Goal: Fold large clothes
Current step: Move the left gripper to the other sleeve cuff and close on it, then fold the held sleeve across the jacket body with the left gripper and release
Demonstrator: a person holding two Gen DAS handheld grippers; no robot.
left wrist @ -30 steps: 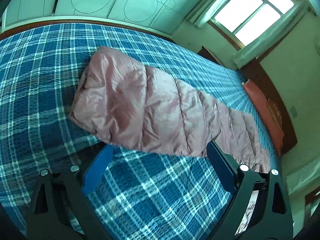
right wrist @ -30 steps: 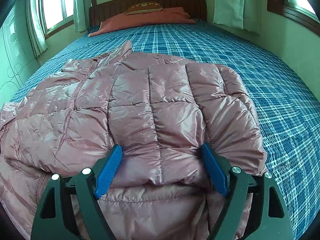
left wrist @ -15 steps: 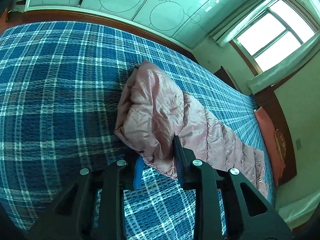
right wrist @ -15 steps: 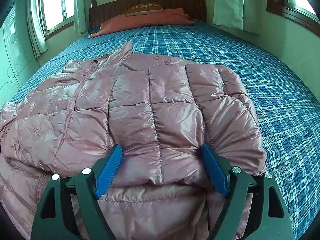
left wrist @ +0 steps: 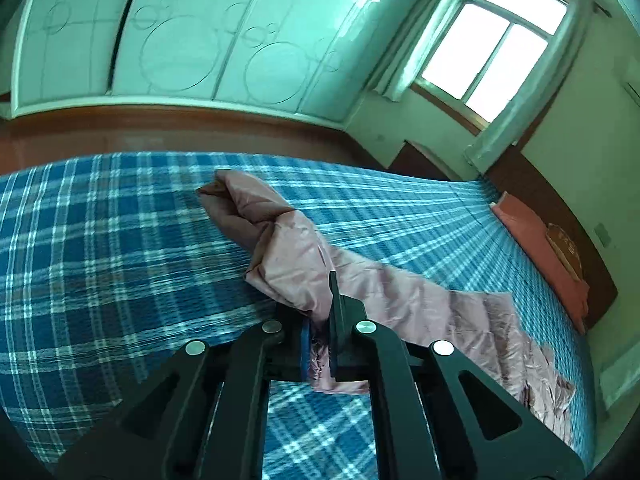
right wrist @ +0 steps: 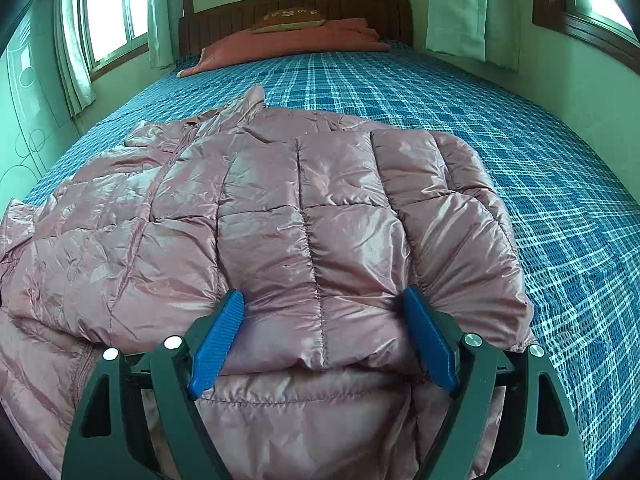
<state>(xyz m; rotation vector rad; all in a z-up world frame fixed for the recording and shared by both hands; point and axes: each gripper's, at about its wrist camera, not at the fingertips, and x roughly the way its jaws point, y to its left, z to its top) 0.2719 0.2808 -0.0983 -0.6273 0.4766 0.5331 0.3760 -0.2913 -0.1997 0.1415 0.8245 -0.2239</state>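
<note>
A pink quilted puffer jacket [right wrist: 280, 216] lies on the blue plaid bed, its right sleeve folded over the body. My right gripper [right wrist: 324, 336] is open, its blue pads straddling the folded sleeve near the hem and pressing on it. In the left wrist view the jacket's other sleeve [left wrist: 280, 248] stretches across the bedspread. My left gripper [left wrist: 318, 344] is shut on the sleeve near its lower edge and holds it raised off the bed, with the cuff end [left wrist: 228, 196] pointing away.
The plaid bedspread [right wrist: 520, 140] covers the whole bed. An orange pillow and folded blanket [right wrist: 296, 40] lie at the wooden headboard. Wardrobe doors [left wrist: 180, 40] and a wooden floor strip [left wrist: 160, 132] run along the bed's far side. Windows stand at both sides.
My left gripper has shut on the sleeve edge and lifted it, bunching the sleeve and tilting the view up toward the wardrobe. The right gripper has not moved.
</note>
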